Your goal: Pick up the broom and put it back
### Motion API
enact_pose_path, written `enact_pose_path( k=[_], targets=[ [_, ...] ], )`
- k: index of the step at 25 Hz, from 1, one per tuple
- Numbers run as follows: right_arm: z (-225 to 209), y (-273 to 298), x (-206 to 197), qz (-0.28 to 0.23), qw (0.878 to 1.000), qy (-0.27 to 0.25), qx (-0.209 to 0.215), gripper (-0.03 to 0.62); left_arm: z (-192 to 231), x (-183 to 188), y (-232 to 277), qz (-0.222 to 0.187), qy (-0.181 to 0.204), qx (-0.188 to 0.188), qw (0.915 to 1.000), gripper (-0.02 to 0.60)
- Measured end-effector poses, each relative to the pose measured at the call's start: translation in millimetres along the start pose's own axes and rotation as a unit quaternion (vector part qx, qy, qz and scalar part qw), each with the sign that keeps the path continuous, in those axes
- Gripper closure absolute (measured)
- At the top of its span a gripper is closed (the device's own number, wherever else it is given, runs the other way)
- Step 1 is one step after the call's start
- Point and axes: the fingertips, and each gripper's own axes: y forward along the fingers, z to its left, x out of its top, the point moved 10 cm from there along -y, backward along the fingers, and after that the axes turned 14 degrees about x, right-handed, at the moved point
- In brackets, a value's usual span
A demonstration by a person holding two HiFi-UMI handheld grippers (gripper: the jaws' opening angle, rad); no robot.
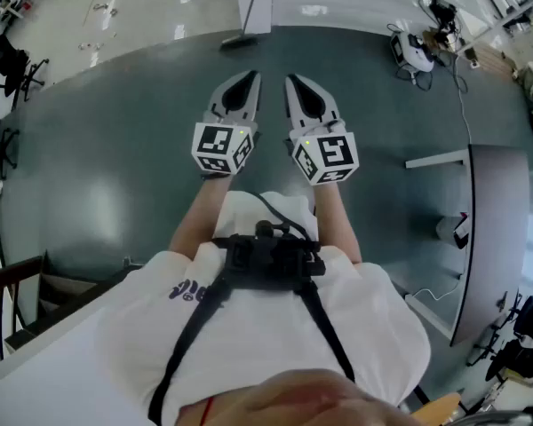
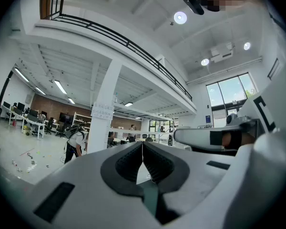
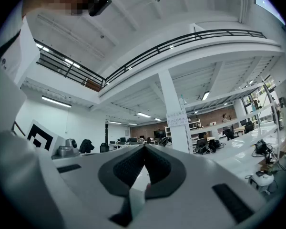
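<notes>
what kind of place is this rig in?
Probably a large open-plan office or lab hall: a black-railed mezzanine balcony, a white square column, and rows of desks with monitors.

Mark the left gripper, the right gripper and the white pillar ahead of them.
left gripper (image 1: 252,78), head view, at the tips of its shut jaws.
right gripper (image 1: 291,80), head view, at the tips of its shut jaws.
white pillar (image 1: 258,3), head view, on its lower shaft.
</notes>
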Motion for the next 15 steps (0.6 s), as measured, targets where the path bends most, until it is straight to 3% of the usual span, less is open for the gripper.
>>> enact_pose_path(
  k=[6,15],
  targets=[
    [-7.9,-18.0,-6.6,-0.005,1.0,0.016,-0.005,0.588,-18.8,-12.7,-11.4,0.018,0.006,-0.012,0.9998,0.569],
    [-18.4,-16.3,-16.5,-0.028,0.997,0.074,-0.018,0.588,-11.5,-18.5,-4.8,0.029,0.004,-0.015,0.9995,0.569]
  ],
)
